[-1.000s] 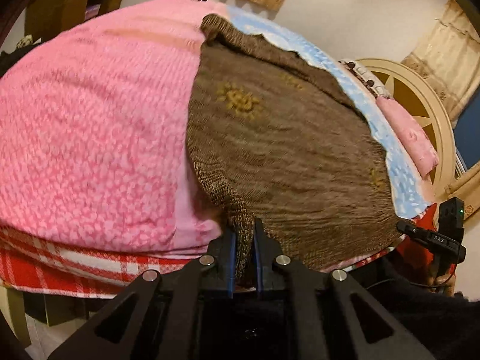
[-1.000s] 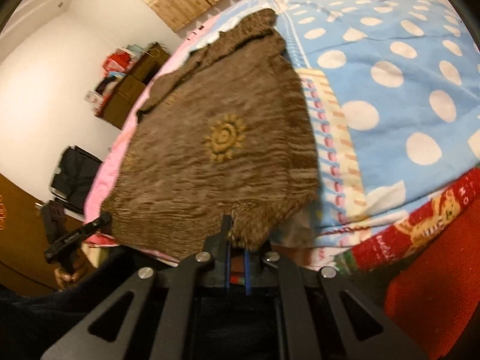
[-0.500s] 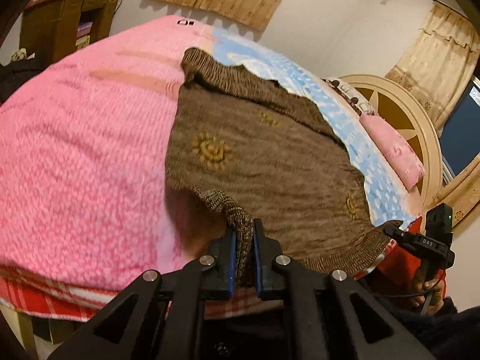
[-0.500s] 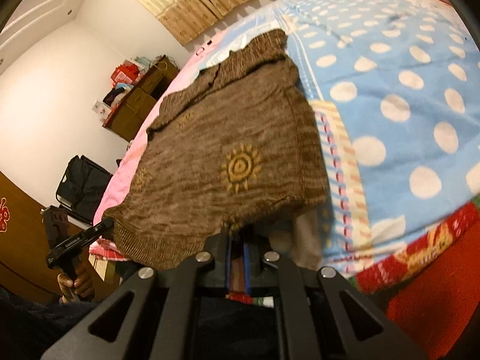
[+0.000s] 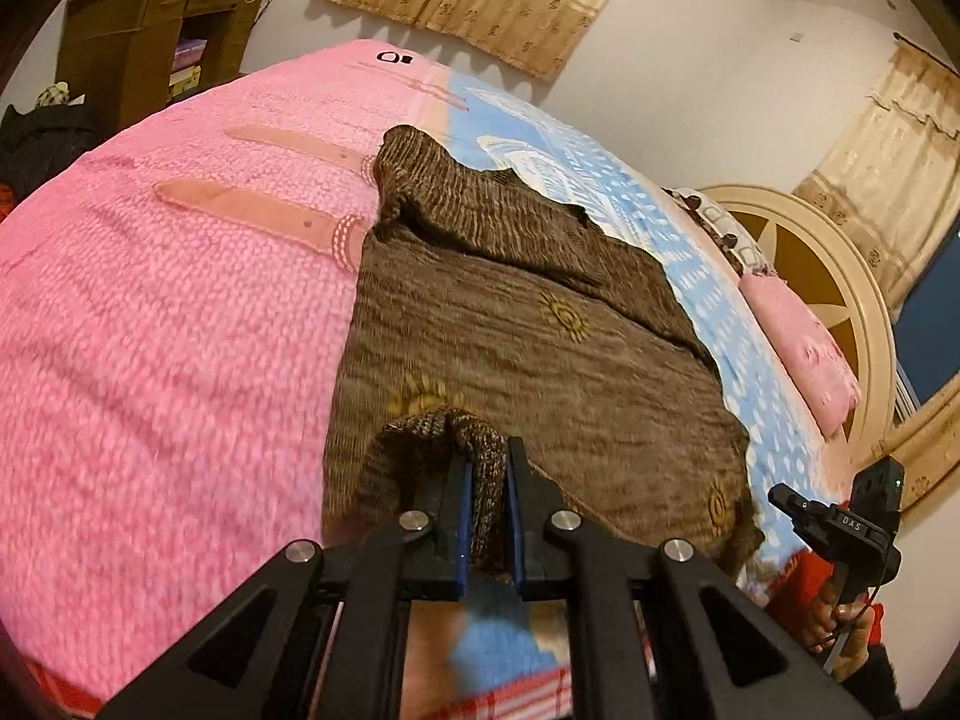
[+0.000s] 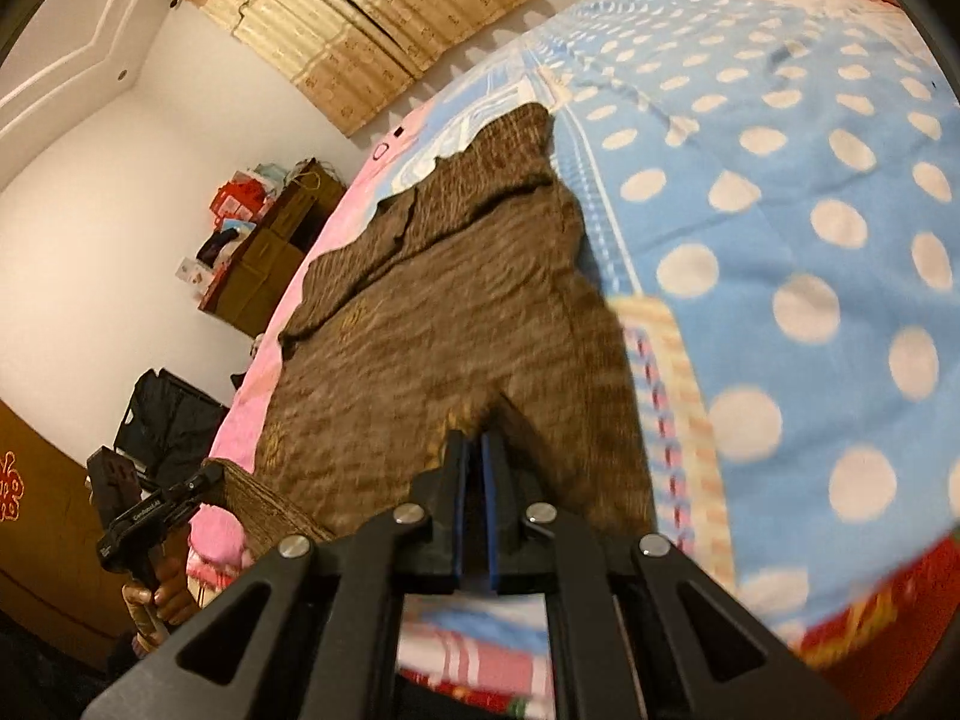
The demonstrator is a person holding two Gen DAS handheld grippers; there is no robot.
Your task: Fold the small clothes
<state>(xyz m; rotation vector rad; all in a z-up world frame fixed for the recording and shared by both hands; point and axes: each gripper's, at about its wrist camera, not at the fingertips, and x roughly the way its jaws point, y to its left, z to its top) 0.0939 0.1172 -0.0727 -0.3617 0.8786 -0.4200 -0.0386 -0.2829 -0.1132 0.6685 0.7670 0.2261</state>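
The brown knitted sweater (image 5: 516, 324) is lying spread over the bed, straddling the pink blanket (image 5: 168, 324) and the blue polka-dot blanket (image 6: 780, 228). The left gripper (image 5: 486, 468) is pinching the hem corner at 6 o'clock, lifting it; the right gripper (image 6: 480, 450) is clamping the opposite corner likewise.
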